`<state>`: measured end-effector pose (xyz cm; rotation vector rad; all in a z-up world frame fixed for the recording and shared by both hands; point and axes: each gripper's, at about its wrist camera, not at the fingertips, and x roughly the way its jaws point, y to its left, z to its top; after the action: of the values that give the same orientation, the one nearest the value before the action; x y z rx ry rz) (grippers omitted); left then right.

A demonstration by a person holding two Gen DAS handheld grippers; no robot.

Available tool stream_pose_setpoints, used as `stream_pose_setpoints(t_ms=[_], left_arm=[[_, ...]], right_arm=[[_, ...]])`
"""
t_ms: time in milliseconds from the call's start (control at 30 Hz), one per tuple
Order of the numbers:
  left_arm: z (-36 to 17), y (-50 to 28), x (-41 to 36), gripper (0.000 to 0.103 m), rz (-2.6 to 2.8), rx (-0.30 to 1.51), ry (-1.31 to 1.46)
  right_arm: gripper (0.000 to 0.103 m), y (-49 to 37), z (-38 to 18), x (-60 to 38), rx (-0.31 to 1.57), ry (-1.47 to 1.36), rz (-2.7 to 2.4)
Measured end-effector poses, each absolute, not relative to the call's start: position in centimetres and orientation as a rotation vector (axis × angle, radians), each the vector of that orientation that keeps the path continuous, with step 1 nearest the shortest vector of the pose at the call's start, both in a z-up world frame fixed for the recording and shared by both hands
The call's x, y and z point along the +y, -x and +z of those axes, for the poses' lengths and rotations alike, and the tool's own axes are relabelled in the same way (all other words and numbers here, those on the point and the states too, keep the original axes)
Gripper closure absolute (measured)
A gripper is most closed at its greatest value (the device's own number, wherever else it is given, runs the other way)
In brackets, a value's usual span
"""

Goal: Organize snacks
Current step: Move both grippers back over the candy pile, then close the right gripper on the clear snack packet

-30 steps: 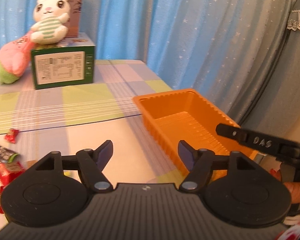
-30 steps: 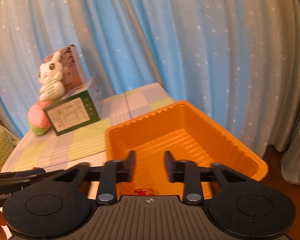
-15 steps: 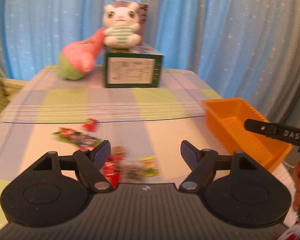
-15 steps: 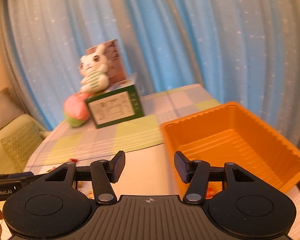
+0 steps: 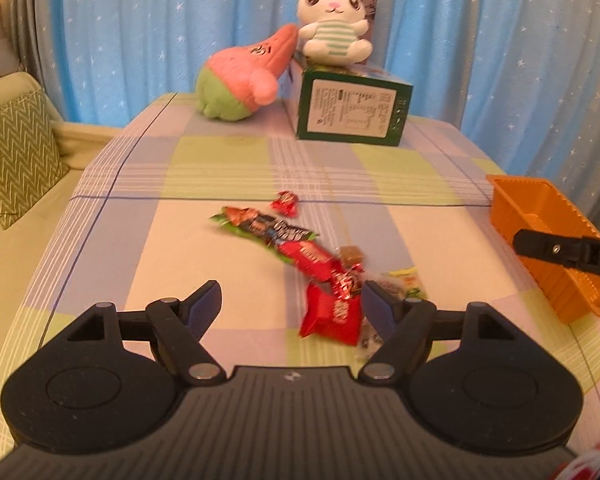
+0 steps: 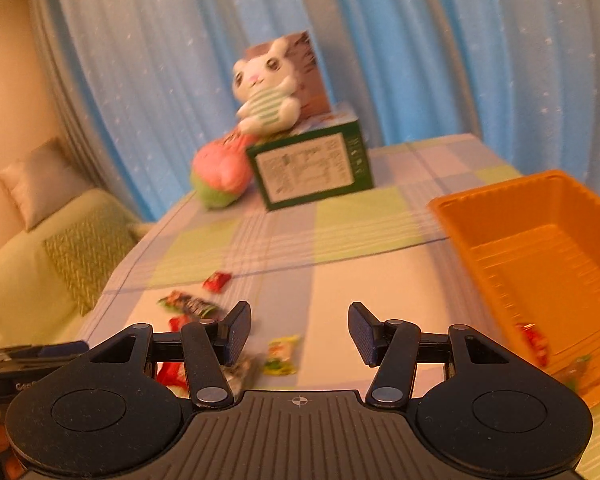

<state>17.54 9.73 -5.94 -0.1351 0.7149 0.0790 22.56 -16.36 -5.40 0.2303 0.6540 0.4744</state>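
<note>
Several snack packets lie loose mid-table: a green and black bar, a red bar, a small red candy, a red pouch and a green-yellow packet. My left gripper is open and empty just above the red pouch. My right gripper is open and empty over the table, left of the orange tray, which holds a red packet. The tray also shows in the left wrist view at the right edge.
A green box with a white plush bunny on top stands at the far side, a pink and green plush beside it. A sofa with a patterned cushion is at the left. Blue curtains hang behind.
Both grippers have swung left, from over the orange tray to over the loose snacks. The right gripper's jaws have opened wider. A red packet lies in the tray.
</note>
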Motion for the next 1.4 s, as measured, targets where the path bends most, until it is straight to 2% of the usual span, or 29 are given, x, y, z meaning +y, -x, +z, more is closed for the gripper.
stream_pose_setpoints(t_ms=[567,1067,1133,1167,1400], left_arm=[[-8.3,-18.8,11.5,0.029,0.142,0.825,0.169],[-8.5,-19.2,12.6,0.029,0.149,0.831,0.232],[-8.6,-19.2,12.6,0.029,0.145,0.834,0.236],[-8.6,-19.2,12.6,0.029,0.142,0.836,0.237],[-8.9,-19.5,11.7,0.029,0.071,0.831,0.230]], right_arm=[[0.049,-22.9,-10.3,-9.9,0.812,-0.188,0.555],[0.049,-24.4,-12.5,-7.1,0.836,-0.115,0.532],[0.061,-24.3,-12.5,-7.0,0.832,-0.080,0.542],[0.063,-24.2,-12.4,-6.9,0.829,-0.064,0.545],[0.067,-23.2,-12.0,-8.0,0.822,0.020,0.548]])
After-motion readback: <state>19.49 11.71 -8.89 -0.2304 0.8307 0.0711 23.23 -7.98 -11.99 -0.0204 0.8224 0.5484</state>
